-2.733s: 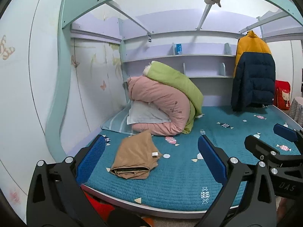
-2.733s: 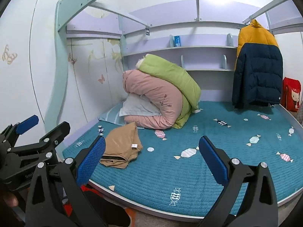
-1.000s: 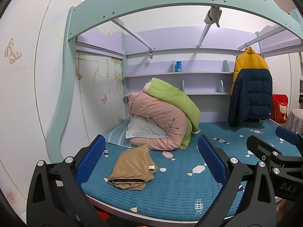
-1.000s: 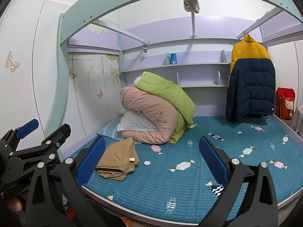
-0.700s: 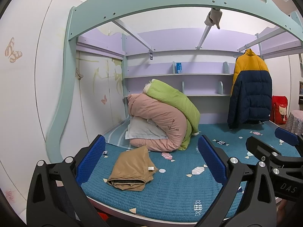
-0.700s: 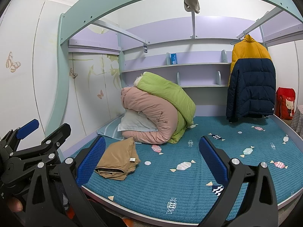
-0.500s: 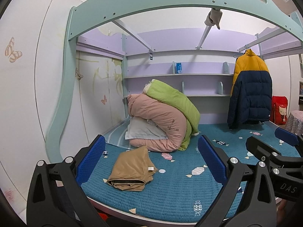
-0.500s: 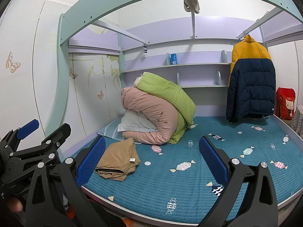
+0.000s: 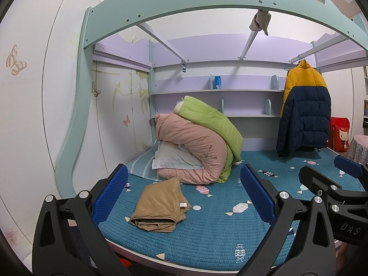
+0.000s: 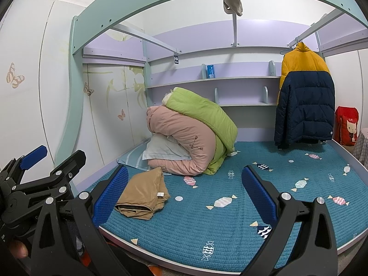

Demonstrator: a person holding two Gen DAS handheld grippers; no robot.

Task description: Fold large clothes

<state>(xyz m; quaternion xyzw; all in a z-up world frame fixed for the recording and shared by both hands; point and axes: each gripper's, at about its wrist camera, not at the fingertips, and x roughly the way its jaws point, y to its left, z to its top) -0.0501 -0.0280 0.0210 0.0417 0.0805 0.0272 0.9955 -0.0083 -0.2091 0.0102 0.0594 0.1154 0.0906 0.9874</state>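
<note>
— Since the earlier frames, what has moved?

— Both of your grippers have tipped upward. More of the pale green arch point(image 9: 207, 7) over the bed now shows, and the front edge of the mattress sits lower in both views. The folded tan garment point(image 9: 161, 205) has not shifted on the bed.

— Where is that garment now?

— It lies flat on the blue quilted mattress point(image 9: 207, 237), near the front left corner, folded into a thick rectangle with a small white tag on its upper side. In your left wrist view it sits between the two blue pads, closer to the left one. Just behind it is the pile of bedding: a pink quilt point(image 9: 191, 147) with a green quilt point(image 9: 211, 119) draped over it and a pale pillow point(image 9: 172, 161) tucked under. The garment's far edge lies just beside the pink quilt; whether they touch, you cannot tell.

— And the jaws?

— Your left gripper point(image 9: 184, 195) stands spread wide, holding nothing, clear of the cloth. Your right gripper point(image 10: 184, 195) is the same: spread wide and empty. Each one shows at the edge of the other's view.

— Anything else on that side?

— A yellow and navy padded jacket point(image 10: 303, 101) hangs on a rail at the right end of the bed, well apart from the tan garment, with a red bag point(image 10: 347, 126) beyond it.
</note>
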